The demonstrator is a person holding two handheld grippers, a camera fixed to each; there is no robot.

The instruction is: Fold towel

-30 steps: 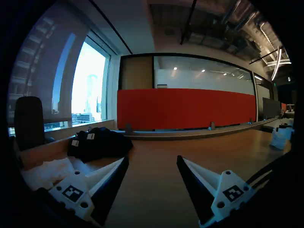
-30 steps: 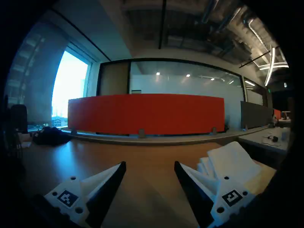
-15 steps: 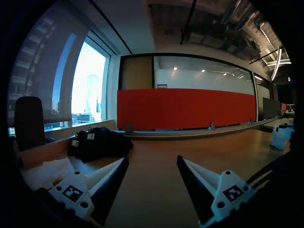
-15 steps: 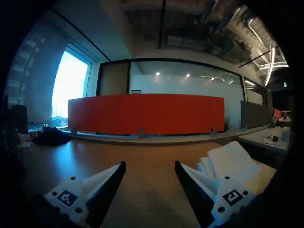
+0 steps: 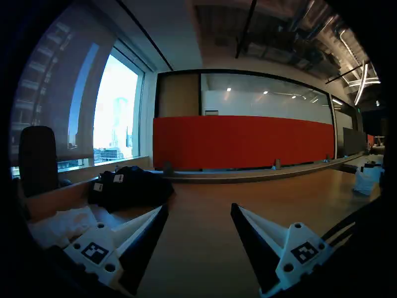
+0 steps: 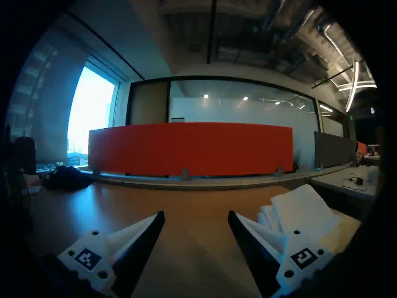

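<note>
Unmoved since before: left tool (image 5: pixel 198 205), right tool (image 6: pixel 196 212) level above table (image 5: pixel 278 188), parted.

One stack of folded white towels (image 6: pixel 302 211). One crumpled white cloth (image 5: pixel 62 223). One black heap (image 5: pixel 129 187). One red screen (image 5: pixel 243 141). One dark chair (image 5: pixel 37 159).

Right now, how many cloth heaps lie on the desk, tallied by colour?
White: 2, a crumpled towel and a folded stack
Black: 1, a bundle
Total: 3
</note>
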